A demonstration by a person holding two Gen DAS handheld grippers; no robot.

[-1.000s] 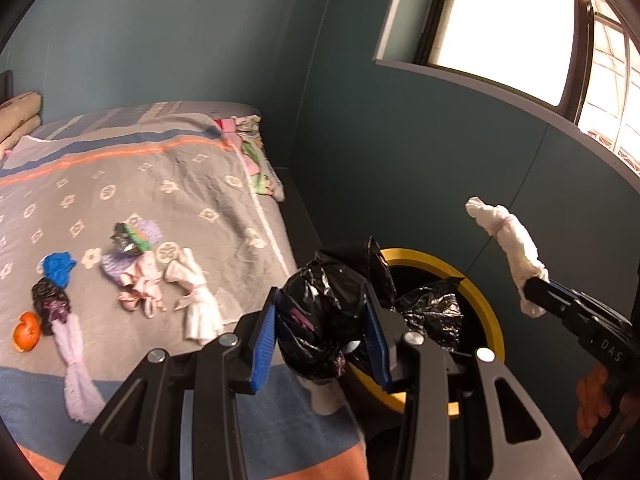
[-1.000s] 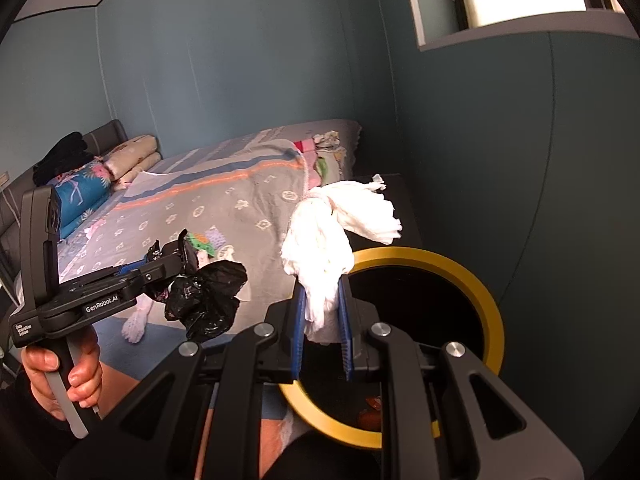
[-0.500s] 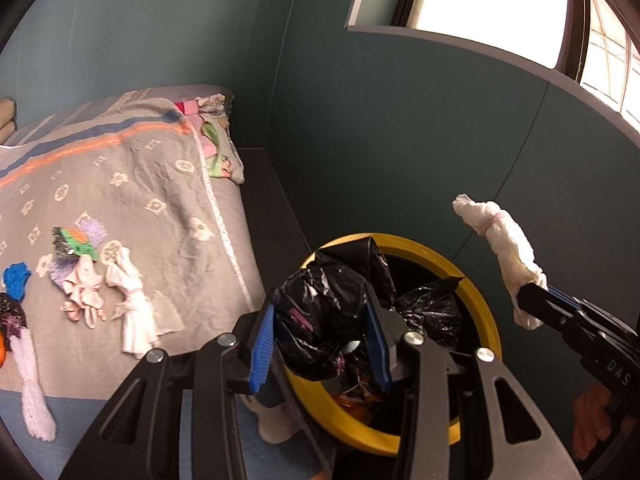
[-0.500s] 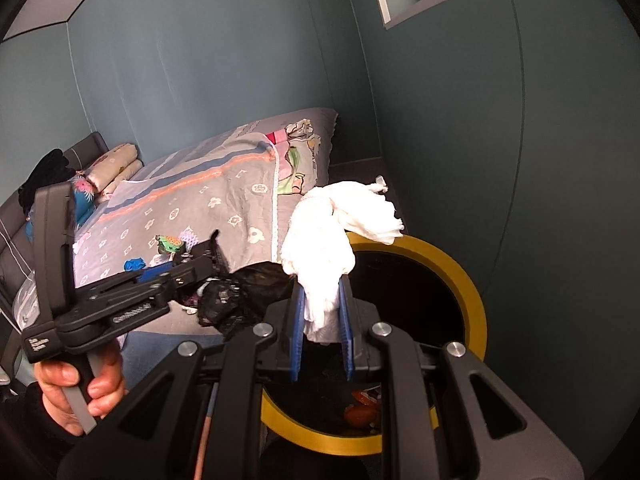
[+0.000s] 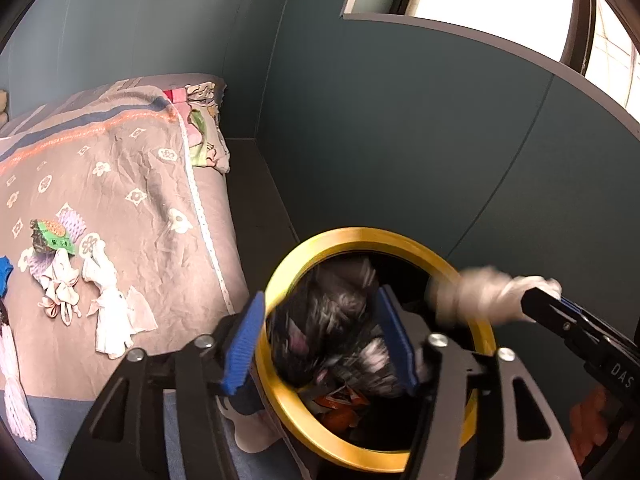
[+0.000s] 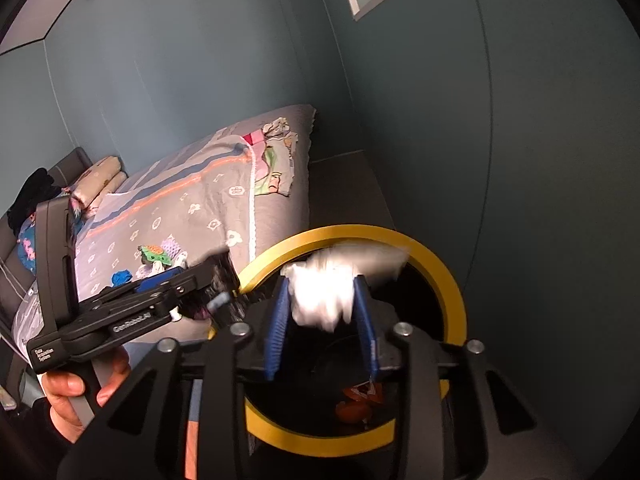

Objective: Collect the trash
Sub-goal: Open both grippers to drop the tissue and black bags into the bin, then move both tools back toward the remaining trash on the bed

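A bin with a yellow rim (image 5: 360, 234) (image 6: 360, 230) stands beside the bed. My left gripper (image 5: 320, 294) (image 6: 224, 260) hangs over its mouth, jaws opening. A crumpled black bag (image 5: 332, 320) is blurred between the spread blue pads (image 5: 244, 344) and looks loose. My right gripper (image 6: 321, 282) (image 5: 532, 296) is over the bin from the other side, jaws also opening. A white tissue wad (image 6: 324, 292) (image 5: 480, 296) is blurred between its pads (image 6: 276, 328), free of their grip. Orange wrappers (image 6: 360, 400) lie in the bin.
On the grey bedspread (image 5: 140, 184) lie a white tissue (image 5: 112, 320), a pinkish knotted scrap (image 5: 60, 288), a green wrapper (image 5: 52, 236) and a blue scrap (image 6: 122, 276). A dark ledge (image 5: 252, 200) runs between bed and teal wall. A hand (image 6: 68, 396) holds the left gripper.
Both grippers came in over the bin's mouth, and both pairs of jaws have spread. The black bag and the white wad, firmly pinched before, are now blurred and coming loose.
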